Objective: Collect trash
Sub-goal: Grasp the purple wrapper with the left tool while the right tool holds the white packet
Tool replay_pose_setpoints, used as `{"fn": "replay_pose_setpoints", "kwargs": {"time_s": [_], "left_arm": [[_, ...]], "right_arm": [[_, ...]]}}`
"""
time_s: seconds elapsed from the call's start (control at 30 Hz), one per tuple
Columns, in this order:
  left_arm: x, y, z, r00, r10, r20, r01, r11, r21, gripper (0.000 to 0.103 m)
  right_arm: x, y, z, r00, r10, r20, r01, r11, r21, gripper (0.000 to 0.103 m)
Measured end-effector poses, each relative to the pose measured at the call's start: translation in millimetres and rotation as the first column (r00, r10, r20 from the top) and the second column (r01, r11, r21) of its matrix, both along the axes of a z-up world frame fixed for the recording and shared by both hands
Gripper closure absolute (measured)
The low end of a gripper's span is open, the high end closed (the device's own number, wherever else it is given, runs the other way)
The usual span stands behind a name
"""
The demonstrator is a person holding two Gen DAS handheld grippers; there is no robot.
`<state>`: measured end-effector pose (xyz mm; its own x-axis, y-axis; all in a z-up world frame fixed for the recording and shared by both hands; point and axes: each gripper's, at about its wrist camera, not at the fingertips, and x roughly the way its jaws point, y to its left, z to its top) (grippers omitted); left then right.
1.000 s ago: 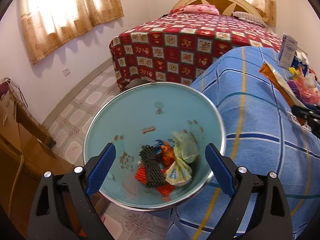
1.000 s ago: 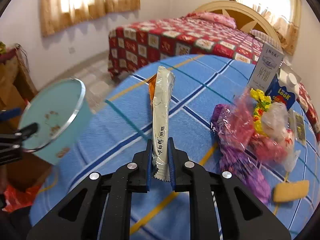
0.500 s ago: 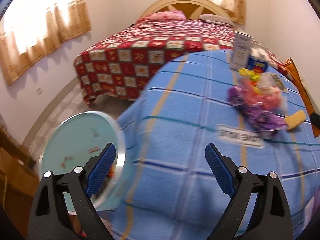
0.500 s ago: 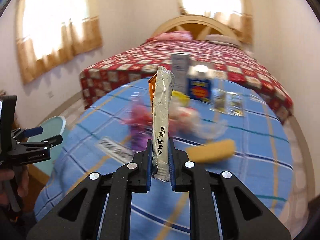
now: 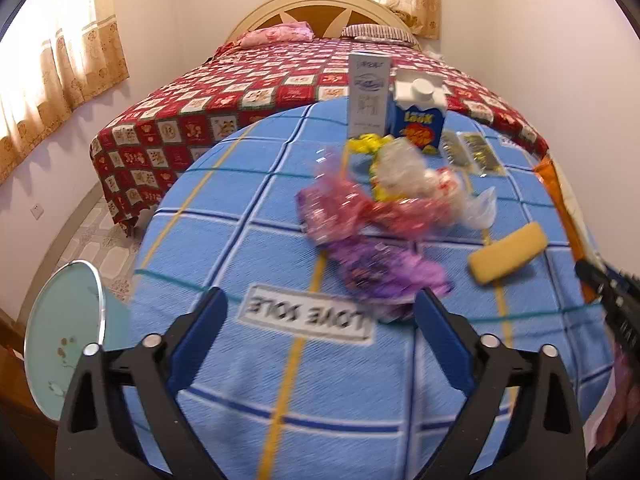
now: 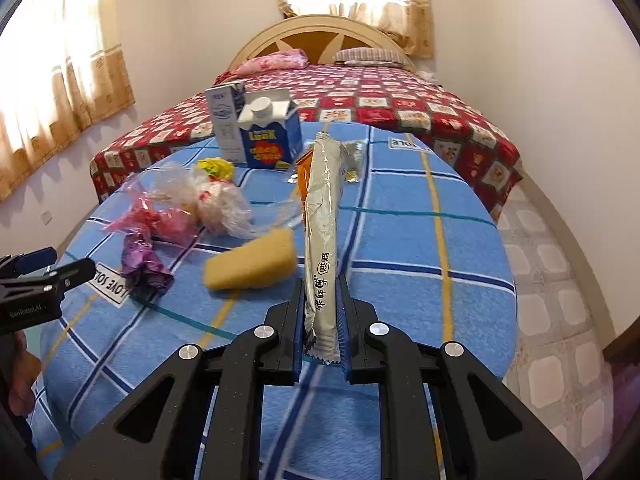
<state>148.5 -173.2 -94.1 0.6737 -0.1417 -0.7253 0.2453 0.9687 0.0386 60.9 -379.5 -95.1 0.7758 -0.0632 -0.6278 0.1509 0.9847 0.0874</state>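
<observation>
while the right gripper (image 6: 320,320) is pointing forward over the near edge of the blue checked tablecloth (image 6: 400,240), its two fingers are pressing together on the lower end of a long silver snack wrapper (image 6: 322,216), which is standing nearly upright between them with an orange edge showing behind its upper part. the left gripper (image 5: 320,336) is hovering above the same cloth with its blue-padded fingers (image 5: 198,336) spread wide apart and holding nothing; in the right wrist view it is entering from the left edge. a pale green bin (image 5: 64,344) with a metal rim is sitting off the table's left side, beside the left finger. the remaining litter is lying in a cluster ahead of both grippers: a purple wrapper (image 5: 384,268) just beyond the left gripper's right finger, a red-pink crinkled wrapper (image 5: 344,208) touching it, clear plastic bags (image 6: 216,200), a yellow scrap (image 6: 216,168), and a yellow sponge (image 6: 250,266) just to the left of the held wrapper. a blue carton (image 6: 270,140) with a white cap and a tall white carton (image 6: 226,118) are standing upright side by side at the table's far edge. a bed with a red patterned cover (image 6: 380,100) is filling the space beyond.
</observation>
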Motion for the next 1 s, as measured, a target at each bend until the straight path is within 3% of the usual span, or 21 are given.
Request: {"fn": "replay_pose_setpoints", "kwargs": {"time_s": [0.2,0.6,0.7,0.87,0.93,1.0], "left_arm": [[11.7,-20.0,-3.3,0.999,0.031,-0.011,-0.031,0.999,-0.018,0.006],[32.4,-23.9,-36.3,0.990,0.038,-0.134,-0.041,0.999,-0.023,0.008],[31.4,-19.0,-34.8,0.992,0.018,-0.128,-0.022,0.999,-0.026,0.029],[28.5,-4.9,-36.9,0.988,-0.037,-0.153,0.032,0.999,-0.036,0.080],[25.0,2.0,-34.5,0.989,-0.048,-0.141,0.045,0.999,-0.027,0.089],[21.1,9.7,-30.1,0.991,-0.059,-0.122,0.057,0.998,-0.017,0.092]], "right_arm": [[-0.6,-9.8,-3.8,1.000,-0.025,0.006,0.025,1.000,-0.018,0.088],[8.2,-16.9,-21.8,0.999,-0.032,-0.041,0.032,0.999,-0.010,0.087],[7.7,-15.9,-22.4,0.999,-0.023,-0.037,0.023,1.000,-0.004,0.087],[8.1,-10.7,-23.0,0.999,-0.011,-0.033,0.011,1.000,0.004,0.087],[7.7,-9.4,-22.4,1.000,-0.011,-0.028,0.011,1.000,0.005,0.087],[6.7,-8.9,-21.1,1.000,-0.013,-0.020,0.013,1.000,0.008,0.087]]}}
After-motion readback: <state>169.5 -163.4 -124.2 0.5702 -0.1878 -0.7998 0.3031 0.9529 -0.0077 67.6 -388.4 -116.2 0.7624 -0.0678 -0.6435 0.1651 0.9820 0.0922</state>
